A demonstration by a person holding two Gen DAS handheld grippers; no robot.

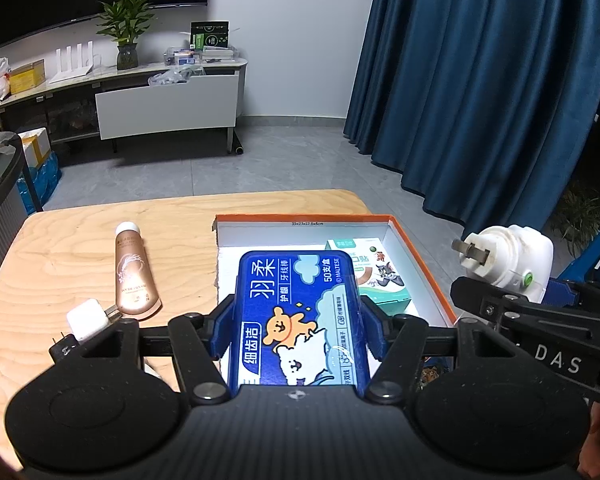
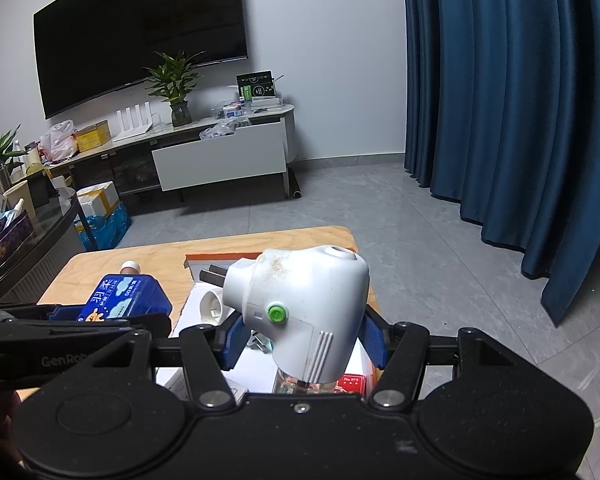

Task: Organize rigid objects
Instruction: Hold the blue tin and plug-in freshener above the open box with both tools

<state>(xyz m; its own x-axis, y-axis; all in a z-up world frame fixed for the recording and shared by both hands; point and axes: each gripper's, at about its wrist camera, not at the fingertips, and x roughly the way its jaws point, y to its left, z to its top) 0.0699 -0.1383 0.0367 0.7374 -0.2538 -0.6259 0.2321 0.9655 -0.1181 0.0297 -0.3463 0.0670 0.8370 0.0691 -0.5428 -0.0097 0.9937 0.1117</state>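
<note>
On the wooden table (image 1: 100, 240) I'm seeing the orange-rimmed box (image 1: 420, 264) holding a Tom and Jerry carton (image 1: 384, 276). Left gripper (image 1: 296, 320) is clamping the blue floss-pick case (image 1: 300, 312), reading "50支/盒", over that box. Right gripper (image 2: 300, 336) is gripping the white plug-in vaporizer (image 2: 300, 300) above it. Bronze tube (image 1: 132, 276) and white charger (image 1: 88, 318) are lying beside the box.

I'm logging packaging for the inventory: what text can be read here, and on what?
"羽柔", "细齿洁", "50支/盒": blue floss-pick box, held by the left gripper.
"DAS": right gripper arm.
"GenRob": left gripper arm.
"No.975": red box.
Cream tube, cartoon box: print too small.
</note>
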